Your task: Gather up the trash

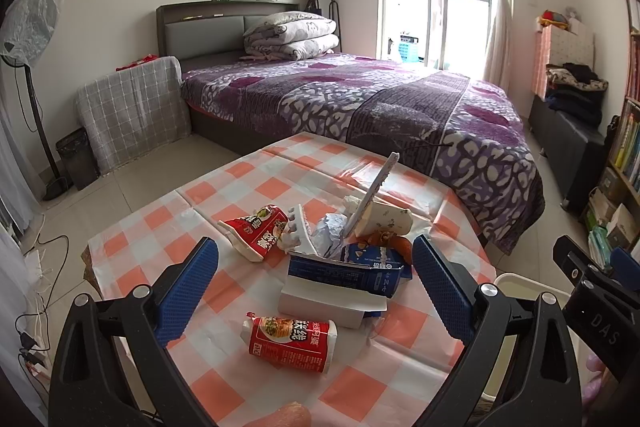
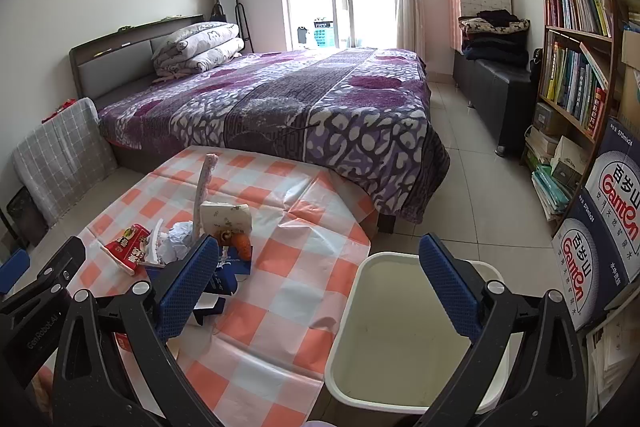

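A heap of trash lies on the checked tablecloth (image 1: 224, 371). Nearest is a red noodle cup (image 1: 294, 339) on its side, then a blue-and-white carton (image 1: 340, 279). Behind them are a second red cup (image 1: 260, 231), crumpled paper (image 1: 332, 231) and a cream carton (image 1: 390, 221). My left gripper (image 1: 316, 283) hangs open just above the table, fingers wide on either side of the blue carton, holding nothing. My right gripper (image 2: 320, 283) is open and empty over the left rim of the white bin (image 2: 400, 331). The same heap (image 2: 180, 247) shows to its left.
The white bin stands on the floor against the table's right edge. A bed with a purple cover (image 2: 304, 107) fills the room beyond the table. Bookshelves and stacked water boxes (image 2: 600, 239) line the right wall. A fan (image 1: 30, 27) and cables stand at the left.
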Demonstrator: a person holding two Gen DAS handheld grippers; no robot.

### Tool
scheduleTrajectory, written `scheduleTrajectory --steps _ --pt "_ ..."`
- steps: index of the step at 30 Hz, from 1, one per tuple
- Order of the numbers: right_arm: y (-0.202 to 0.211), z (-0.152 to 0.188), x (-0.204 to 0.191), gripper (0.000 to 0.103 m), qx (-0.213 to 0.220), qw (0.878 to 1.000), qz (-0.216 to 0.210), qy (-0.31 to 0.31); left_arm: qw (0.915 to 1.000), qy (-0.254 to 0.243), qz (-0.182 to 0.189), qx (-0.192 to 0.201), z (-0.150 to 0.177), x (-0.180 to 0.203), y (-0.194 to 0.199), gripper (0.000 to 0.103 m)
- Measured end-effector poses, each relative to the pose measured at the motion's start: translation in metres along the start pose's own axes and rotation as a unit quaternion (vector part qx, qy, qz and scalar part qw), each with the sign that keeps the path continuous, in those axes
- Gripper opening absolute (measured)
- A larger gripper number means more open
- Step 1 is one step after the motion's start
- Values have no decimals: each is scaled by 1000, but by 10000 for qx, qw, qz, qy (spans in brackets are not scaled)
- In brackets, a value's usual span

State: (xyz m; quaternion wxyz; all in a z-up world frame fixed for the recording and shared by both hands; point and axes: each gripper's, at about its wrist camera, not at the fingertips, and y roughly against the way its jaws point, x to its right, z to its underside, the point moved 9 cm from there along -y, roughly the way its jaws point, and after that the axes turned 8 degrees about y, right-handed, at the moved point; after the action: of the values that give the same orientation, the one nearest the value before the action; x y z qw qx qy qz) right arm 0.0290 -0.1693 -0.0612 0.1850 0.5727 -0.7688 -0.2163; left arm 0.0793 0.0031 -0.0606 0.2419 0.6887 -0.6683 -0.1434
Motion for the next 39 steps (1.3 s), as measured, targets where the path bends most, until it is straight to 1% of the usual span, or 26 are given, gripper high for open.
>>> scheduleTrajectory --steps 19,29,39 --pt "-1 -1 1 96 -26 10000 -7 -22 10000 -4 -1 -18 0 0 0 95" --pt "-1 9 -7 96 -41 10000 -4 -3 10000 -17 -4 -21 3 -1 -2 95" --pt "-4 5 -3 96 -71 10000 -15 -12 10000 1 6 -77 6 -5 -2 95"
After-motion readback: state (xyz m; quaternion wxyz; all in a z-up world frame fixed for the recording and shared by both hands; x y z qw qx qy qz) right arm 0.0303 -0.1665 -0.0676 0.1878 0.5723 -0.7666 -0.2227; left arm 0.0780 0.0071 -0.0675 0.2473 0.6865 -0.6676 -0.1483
